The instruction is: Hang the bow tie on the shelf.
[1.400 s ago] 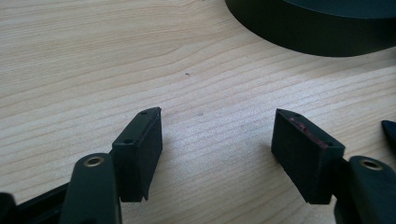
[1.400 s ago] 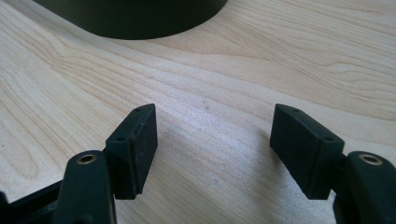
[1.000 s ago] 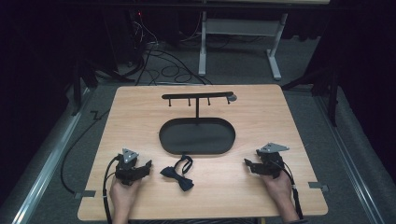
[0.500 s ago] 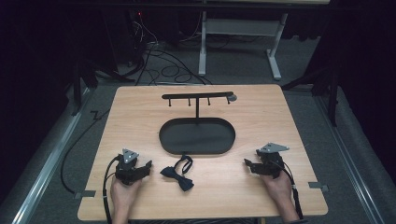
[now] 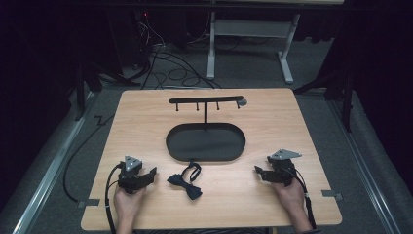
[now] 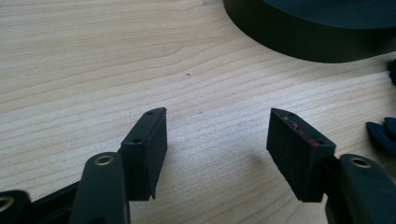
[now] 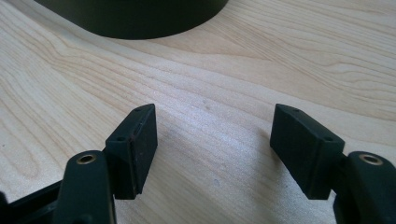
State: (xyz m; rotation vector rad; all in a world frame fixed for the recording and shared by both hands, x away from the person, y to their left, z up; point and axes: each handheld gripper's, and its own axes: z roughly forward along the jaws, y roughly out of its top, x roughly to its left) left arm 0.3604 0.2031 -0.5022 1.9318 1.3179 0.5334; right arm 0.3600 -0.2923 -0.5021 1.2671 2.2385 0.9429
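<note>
Nearest to you, both grippers rest on the wooden table (image 5: 272,105) close to its front edge, one in each of your hands. Your left gripper (image 5: 152,174) has its jaws standing wide with only bare wood between them, and they have just been closing a little; in the left gripper view (image 6: 217,135) nothing sits between the pads. Your right gripper (image 5: 258,172) also holds its jaws wide apart over bare table, as the right gripper view (image 7: 212,135) confirms.

Between the two, nearer your left gripper but not touching it, lies the black bow tie (image 5: 186,180), flat on the wood with its strap looped toward the tray. Just beyond it sits the black oval tray (image 5: 205,142), with the bow tie's strap close to its front rim. Farther back a black T-shaped stand (image 5: 206,101) rises upright from the tray's rear edge, small pegs hanging under its crossbar.
</note>
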